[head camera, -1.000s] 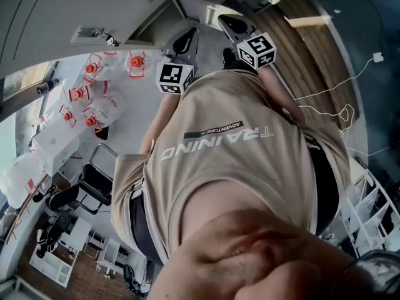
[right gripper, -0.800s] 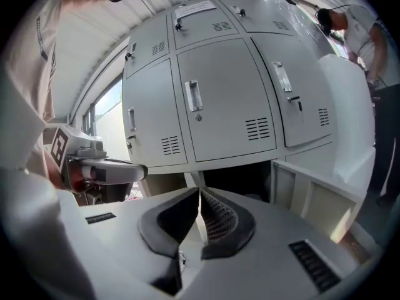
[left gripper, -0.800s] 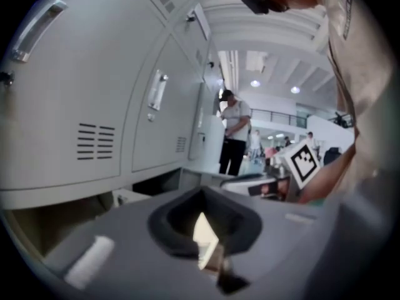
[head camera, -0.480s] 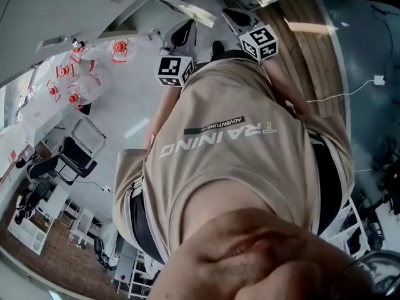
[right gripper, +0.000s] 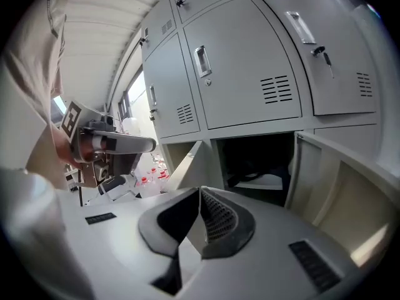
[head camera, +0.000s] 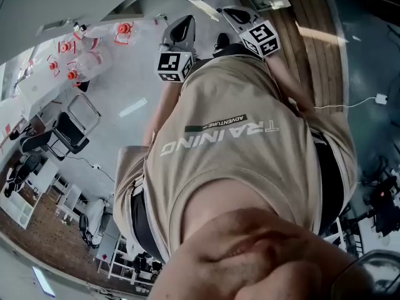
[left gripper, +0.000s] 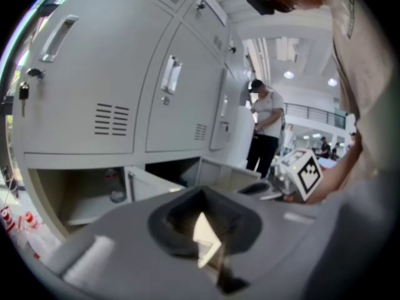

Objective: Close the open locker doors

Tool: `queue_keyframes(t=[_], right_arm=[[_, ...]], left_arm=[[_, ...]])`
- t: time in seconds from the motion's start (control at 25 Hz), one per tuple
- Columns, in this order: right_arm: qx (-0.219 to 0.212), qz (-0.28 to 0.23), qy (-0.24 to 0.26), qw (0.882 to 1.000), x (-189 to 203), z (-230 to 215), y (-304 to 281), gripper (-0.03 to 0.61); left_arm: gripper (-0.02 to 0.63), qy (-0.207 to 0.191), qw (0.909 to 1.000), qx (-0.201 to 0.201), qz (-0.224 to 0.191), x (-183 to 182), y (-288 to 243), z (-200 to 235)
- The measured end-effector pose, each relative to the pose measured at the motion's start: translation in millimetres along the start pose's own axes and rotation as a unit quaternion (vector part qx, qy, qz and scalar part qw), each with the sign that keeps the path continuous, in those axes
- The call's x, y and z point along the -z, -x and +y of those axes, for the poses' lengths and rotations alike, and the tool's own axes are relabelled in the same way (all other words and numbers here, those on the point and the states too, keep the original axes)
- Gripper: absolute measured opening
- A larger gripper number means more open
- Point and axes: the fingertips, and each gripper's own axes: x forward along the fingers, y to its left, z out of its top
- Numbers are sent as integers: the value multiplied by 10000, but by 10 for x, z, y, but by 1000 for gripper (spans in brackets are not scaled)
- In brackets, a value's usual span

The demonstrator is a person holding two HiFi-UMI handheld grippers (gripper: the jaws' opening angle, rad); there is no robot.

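Observation:
Grey lockers [left gripper: 125, 86] fill both gripper views, with the upper row closed. In the bottom row, the left gripper view shows an open compartment [left gripper: 87, 195] and open doors [left gripper: 153, 183]. The right gripper view shows a dark open compartment [right gripper: 256, 161] between a door swung out on its left [right gripper: 187, 161] and another on its right [right gripper: 331, 180]. My left gripper [left gripper: 201, 195] is shut and empty, short of the lockers. My right gripper [right gripper: 200, 192] is also shut on nothing. The head view shows mostly my own torso, with both marker cubes [head camera: 175, 66] [head camera: 259, 37] held out ahead.
A person in a white shirt [left gripper: 265, 127] stands further along the locker row. Keys hang from locks [left gripper: 24, 92] [right gripper: 322, 55]. Bottles with red caps [head camera: 81, 55] lie on the floor to the left, near a black office chair [head camera: 69, 133]. A white cable [head camera: 350, 102] runs at right.
The head view has swung: the red-capped bottles and chair slid up and left in the picture. Both grippers stay held out ahead, close together, still shut.

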Motion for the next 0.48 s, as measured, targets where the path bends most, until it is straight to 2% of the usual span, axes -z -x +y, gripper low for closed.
queue_keyframes(t=[0.28,0.48], right_arm=[[-453,-6,239,9987,-21,319,-144,18],[-833,71,345,9959,3,682,-298,18]], left_arm=[[0,151,9997,-163,76,156,240,156],[0,447,9977,-517,29,299,562,349]])
